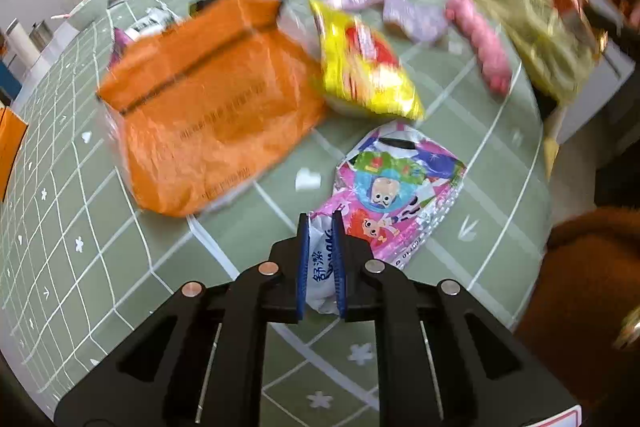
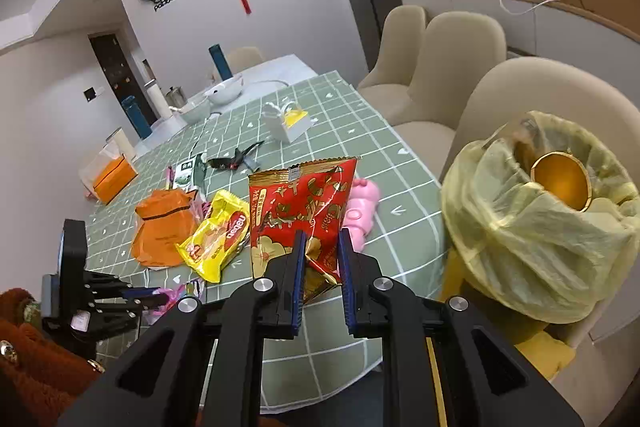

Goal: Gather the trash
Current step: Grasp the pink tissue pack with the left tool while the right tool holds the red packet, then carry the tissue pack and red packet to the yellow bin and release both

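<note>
Green checked bench [image 1: 120, 267] strewn with wrappers; left fingers [image 1: 321, 227] pinching cartoon-printed pink packet [image 1: 400, 195], right fingers [image 2: 322, 239] pinching red foil wrapper [image 2: 304, 203] near yellow-lined bin [image 2: 540, 227]; most litter uncollected.

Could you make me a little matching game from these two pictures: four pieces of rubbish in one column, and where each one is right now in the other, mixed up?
Things:
1. red snack bag
2. white tissue pack
3. orange bag
4. yellow wrapper

Places:
A. lying flat on the green tablecloth, left of the yellow wrapper
B. clamped in the right tool, near the lined bin
C. clamped in the left tool
D. on the table between the orange bag and the pink toy

Pairs: 1-B, 2-C, 3-A, 4-D
</note>
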The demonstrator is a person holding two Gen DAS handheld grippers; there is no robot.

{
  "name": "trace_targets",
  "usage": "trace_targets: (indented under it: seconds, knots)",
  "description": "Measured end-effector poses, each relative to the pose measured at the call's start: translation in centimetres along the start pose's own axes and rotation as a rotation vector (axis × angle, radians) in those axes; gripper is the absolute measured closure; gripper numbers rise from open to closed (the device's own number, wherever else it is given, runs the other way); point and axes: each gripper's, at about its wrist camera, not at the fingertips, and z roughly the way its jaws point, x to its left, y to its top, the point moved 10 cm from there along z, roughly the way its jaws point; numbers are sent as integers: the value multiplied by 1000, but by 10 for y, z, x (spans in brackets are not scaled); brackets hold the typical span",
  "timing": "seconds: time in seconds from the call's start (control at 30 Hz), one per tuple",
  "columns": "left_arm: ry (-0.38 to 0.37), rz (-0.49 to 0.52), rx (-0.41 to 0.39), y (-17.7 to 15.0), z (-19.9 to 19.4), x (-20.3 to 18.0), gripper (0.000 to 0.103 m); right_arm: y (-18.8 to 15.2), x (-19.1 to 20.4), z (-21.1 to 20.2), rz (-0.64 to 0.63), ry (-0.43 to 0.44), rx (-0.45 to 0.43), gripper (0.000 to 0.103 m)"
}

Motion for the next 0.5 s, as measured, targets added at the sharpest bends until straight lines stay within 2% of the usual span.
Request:
trace_targets:
  seconds: [0.13,0.3,0.5]
  knots:
    - [-26,3,-131,53,-43,-7,94,9,-8,-12,-4,-24,-39,87]
    - [16,99,-301,125,-92,-29,94,26,-19,-25,-14,-41,-91,87]
    - [-15,131,-359,185,-101,-70,93,53,-36,-59,-46,-98,-162,87]
